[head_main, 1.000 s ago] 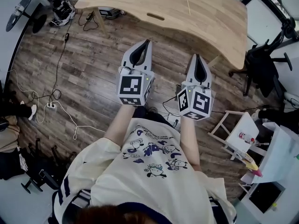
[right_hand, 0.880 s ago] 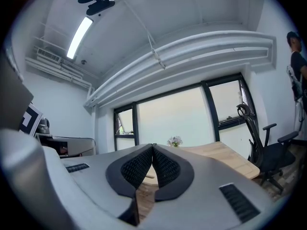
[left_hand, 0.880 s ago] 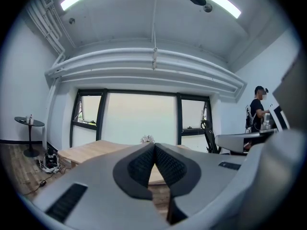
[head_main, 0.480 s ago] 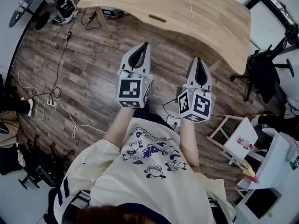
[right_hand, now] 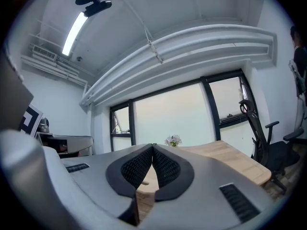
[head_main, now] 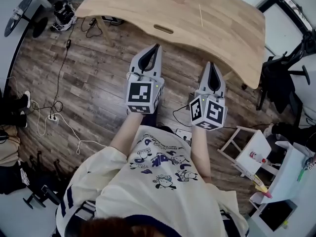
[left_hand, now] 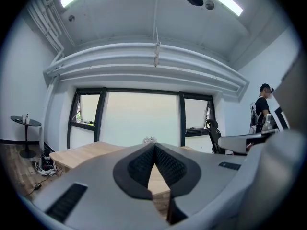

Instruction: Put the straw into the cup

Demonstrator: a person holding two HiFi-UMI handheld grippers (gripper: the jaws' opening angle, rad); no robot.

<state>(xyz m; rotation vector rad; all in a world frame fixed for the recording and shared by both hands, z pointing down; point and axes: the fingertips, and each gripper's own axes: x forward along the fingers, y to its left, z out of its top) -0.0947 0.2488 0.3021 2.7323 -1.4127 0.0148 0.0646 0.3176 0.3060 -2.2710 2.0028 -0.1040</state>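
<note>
A thin pale straw (head_main: 200, 15) lies on the far right part of the wooden table (head_main: 143, 9). I cannot make out a cup in any view. Both grippers are held over the floor in front of the person's body, short of the table's near edge. My left gripper (head_main: 157, 46) is shut with nothing between its jaws; in the left gripper view its tips (left_hand: 154, 144) meet. My right gripper (head_main: 211, 64) is likewise shut and empty, its tips (right_hand: 152, 146) together. A small bunch of flowers (right_hand: 173, 140) stands at the table's far edge.
A slot (head_main: 163, 29) is cut in the table near its front edge. A black office chair (head_main: 279, 78) stands at the right, a small white stand (head_main: 251, 148) below it. Cables (head_main: 54, 107) trail over the wood floor at the left. A person (left_hand: 263, 105) stands far right.
The head view has shifted slightly, so the table sits a little differently in frame. Both grippers stay shut and hold almost the same place before the body.
</note>
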